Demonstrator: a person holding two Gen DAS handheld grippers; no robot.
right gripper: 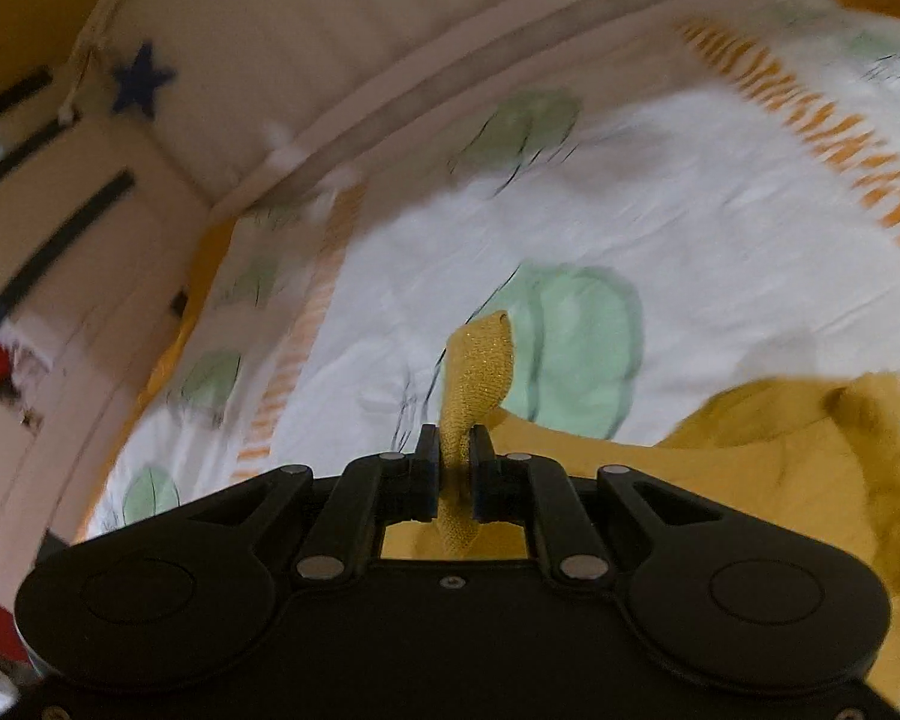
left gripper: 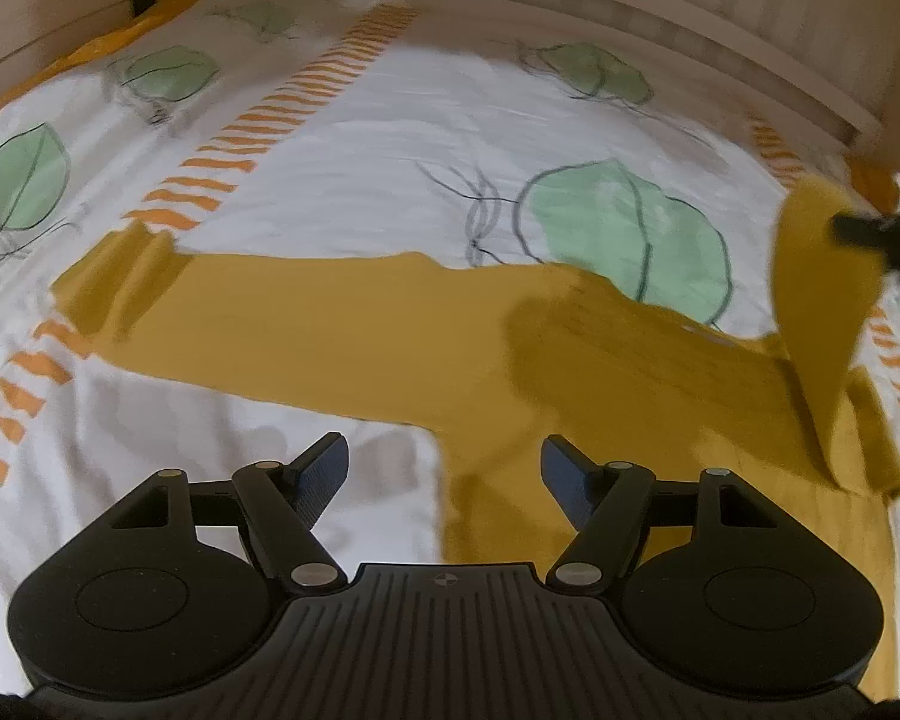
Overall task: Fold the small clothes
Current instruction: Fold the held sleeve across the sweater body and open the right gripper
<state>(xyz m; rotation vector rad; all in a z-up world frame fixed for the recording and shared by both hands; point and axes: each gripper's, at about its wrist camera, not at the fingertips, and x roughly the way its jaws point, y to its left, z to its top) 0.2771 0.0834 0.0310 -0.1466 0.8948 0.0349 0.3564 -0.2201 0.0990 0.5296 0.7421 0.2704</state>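
Leaf-print cotton bedspread [left gripper: 390,138], mustard knit garment [left gripper: 330,330] pinched

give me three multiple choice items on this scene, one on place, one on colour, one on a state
1. Where does the garment lie?
A. on the leaf-print bedding
B. on a floor
C. in a basket

2. What colour is the garment?
A. blue
B. mustard yellow
C. red

3. How is the right hand-held gripper?
A. open, empty
B. shut on the garment
C. out of view

Answers: 1 A, it is spread over the white bedding; 2 B, mustard in both views; 3 B, a strip of cloth is pinched between its jaws.
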